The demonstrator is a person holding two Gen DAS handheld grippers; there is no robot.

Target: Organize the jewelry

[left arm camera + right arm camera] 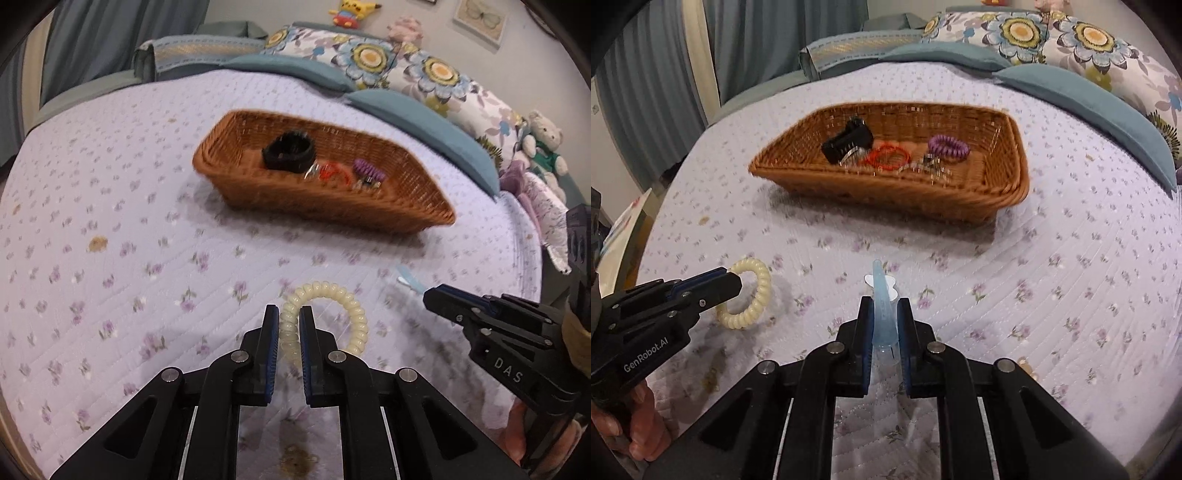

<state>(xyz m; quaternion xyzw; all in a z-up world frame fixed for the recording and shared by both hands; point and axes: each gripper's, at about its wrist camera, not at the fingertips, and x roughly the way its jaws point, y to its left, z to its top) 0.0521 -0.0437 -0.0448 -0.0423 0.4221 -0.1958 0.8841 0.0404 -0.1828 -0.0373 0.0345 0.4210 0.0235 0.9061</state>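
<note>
A brown wicker basket (424, 206) (1012, 184) sits on the bed. In it lie a black claw clip (288, 151) (846, 142), a red band (334, 171) (886, 157), a purple coil tie (365, 170) (949, 144) and small metal clips (927, 166). My left gripper (289, 314) (737, 284) is shut on a cream coil hair tie (343, 299) (757, 288) just above the quilt. My right gripper (885, 306) (430, 295) is shut on a pale blue hair clip (882, 306) (406, 280).
The bed carries a lilac flowered quilt (129, 221) (1089, 277). Blue and floral pillows (406, 62) (1089, 92) lie behind the basket. A teddy bear (546, 144) sits at the far right. Curtains (657, 74) hang at the left.
</note>
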